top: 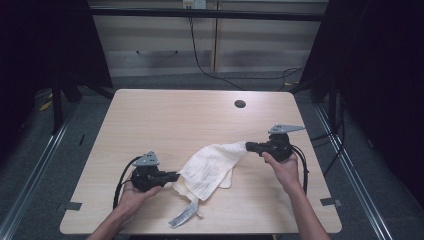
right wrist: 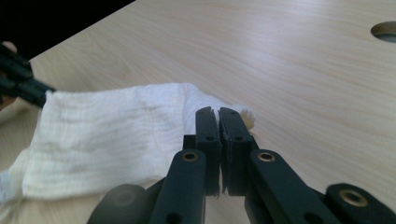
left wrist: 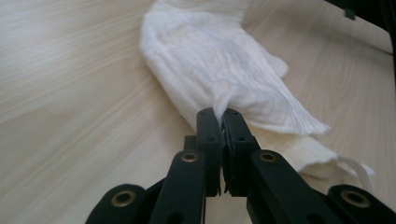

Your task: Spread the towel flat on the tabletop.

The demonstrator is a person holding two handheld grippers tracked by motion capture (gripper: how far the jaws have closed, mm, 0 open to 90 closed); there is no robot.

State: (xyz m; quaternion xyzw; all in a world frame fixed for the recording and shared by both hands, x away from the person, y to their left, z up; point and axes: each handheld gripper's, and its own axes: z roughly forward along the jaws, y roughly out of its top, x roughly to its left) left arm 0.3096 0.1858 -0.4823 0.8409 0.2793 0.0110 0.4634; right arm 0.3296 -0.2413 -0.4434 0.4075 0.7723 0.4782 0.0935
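Here the wooden table (top: 165, 115) takes up most of the high view, pale and grained, with a small round hole (top: 240, 104) near its far edge. On its near half a cream cloth (top: 210, 167) with a crinkled weave stretches slantwise between the two hands, its upper end raised toward the person's right and its lower end toward the left; the middle droops onto the tabletop, and a second fold of the same fabric lies under it. From the near end of the cloth a pale, printed label strip (top: 182, 216) trails toward the table's front edge. The right gripper (top: 248, 146) points in from the right side and has its jaws clamped on the upper corner of the cloth; in the right gripper view the two black jaws sit pressed together with a bit of fabric poking out past their tips. The left gripper (top: 177, 175) sits near the front left, pointing right, and its jaws are likewise clenched on the lower edge of the cloth, the fabric bunching into the narrow seam between them in the left gripper view.
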